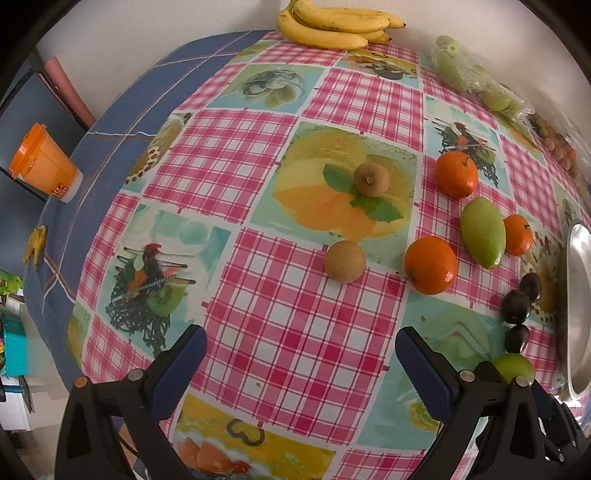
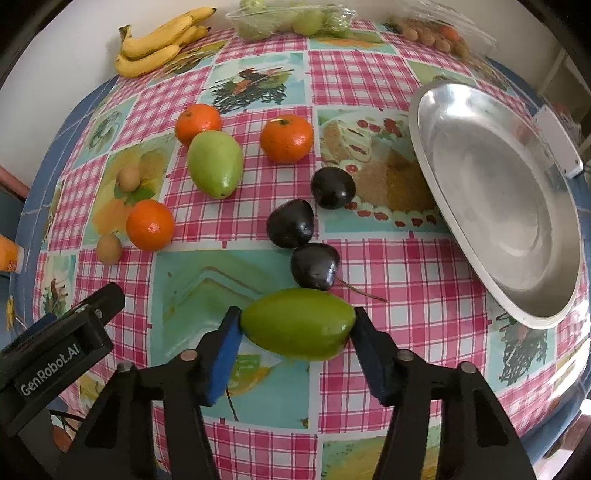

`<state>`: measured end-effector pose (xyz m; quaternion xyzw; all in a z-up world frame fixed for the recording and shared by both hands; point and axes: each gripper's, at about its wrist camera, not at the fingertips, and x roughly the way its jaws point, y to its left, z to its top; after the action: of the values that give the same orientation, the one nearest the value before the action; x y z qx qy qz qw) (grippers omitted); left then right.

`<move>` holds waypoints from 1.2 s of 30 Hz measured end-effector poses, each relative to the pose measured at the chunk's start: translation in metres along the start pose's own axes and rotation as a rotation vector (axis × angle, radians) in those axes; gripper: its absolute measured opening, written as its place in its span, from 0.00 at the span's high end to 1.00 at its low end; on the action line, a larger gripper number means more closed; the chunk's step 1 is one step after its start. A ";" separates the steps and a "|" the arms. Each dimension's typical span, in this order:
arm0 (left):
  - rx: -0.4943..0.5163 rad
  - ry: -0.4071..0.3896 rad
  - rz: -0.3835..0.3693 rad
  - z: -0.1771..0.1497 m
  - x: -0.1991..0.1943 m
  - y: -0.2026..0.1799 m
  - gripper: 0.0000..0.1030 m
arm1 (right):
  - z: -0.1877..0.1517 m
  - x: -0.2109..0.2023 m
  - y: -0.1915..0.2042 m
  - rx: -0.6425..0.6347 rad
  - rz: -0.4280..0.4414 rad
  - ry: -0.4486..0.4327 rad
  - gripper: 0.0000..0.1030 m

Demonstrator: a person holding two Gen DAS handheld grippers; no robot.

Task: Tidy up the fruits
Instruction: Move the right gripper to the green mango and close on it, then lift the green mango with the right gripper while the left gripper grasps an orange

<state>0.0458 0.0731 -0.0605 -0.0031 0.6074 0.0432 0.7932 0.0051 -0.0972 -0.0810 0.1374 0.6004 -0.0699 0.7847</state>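
Right hand-held gripper [image 2: 297, 328] — blue pads pressed on either end of a green oval fruit [image 2: 298, 324], which lies crosswise between them just above the checked tablecloth [image 2: 406, 295] of the desk. Whether the fruit rests on the cloth or is lifted clear cannot be told.

Left hand-held gripper [image 1: 301, 350] — jaws spread wide, nothing between them, hanging over bare pink check.

Layout, right wrist view: three dark plums [image 2: 291, 223] in a loose line just beyond the gripped fruit, the nearest one almost touching it. A second green oval fruit [image 2: 215, 163] lies further back between two mandarins [image 2: 286, 138]; a third mandarin [image 2: 150, 225] sits to the left, near two small brown round fruits [image 2: 109, 248].

Metal tray [image 2: 436, 155] stands at the right with nothing in it, tilted up at its far edge.

Along the wall: a bunch of bananas [image 2: 155, 48], a clear bag of green fruit [image 2: 291, 20], and a clear pack of small brownish fruit [image 2: 432, 35].

Left wrist view: an orange lidded cup [image 1: 44, 164] on the blue cloth at the desk's left edge.
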 end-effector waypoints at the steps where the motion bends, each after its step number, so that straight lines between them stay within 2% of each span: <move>1: 0.000 0.001 -0.003 0.000 0.000 0.000 0.00 | 0.000 0.001 -0.001 0.004 0.006 0.001 0.41; 9: -0.014 0.012 -0.052 0.000 0.000 -0.001 0.00 | -0.002 -0.008 -0.010 -0.004 0.024 0.003 0.42; 20: -0.050 0.000 -0.142 0.003 -0.007 0.001 0.01 | 0.000 -0.039 -0.018 0.033 0.062 -0.075 0.42; 27: -0.059 -0.006 -0.196 0.012 -0.007 -0.007 0.10 | 0.007 -0.047 -0.032 0.075 0.062 -0.087 0.42; 36: -0.028 -0.028 -0.213 0.029 -0.003 -0.029 0.27 | 0.022 -0.059 -0.045 0.112 0.071 -0.111 0.42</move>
<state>0.0749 0.0454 -0.0516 -0.0783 0.5917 -0.0327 0.8017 -0.0029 -0.1502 -0.0247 0.1980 0.5458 -0.0829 0.8100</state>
